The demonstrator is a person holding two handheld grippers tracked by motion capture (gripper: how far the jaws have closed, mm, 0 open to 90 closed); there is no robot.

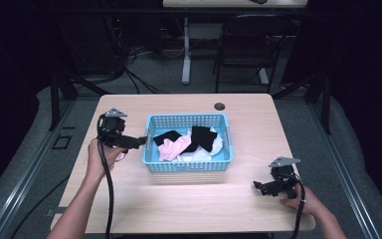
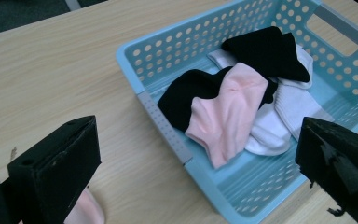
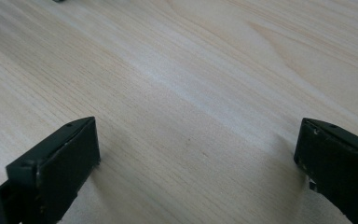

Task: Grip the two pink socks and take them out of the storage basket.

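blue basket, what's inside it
A pile of socks: a pink sock on top, black socks and white socks beneath. Anything under the pile is covered.

Table evenly lit, surroundings dark; close fingers slightly soft.

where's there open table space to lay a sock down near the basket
Bare wood lies between the basket front and the near table edge, left of the right gripper. The strip behind the basket is free too. The basket itself is crowded with socks; the left gripper crowds its left side.
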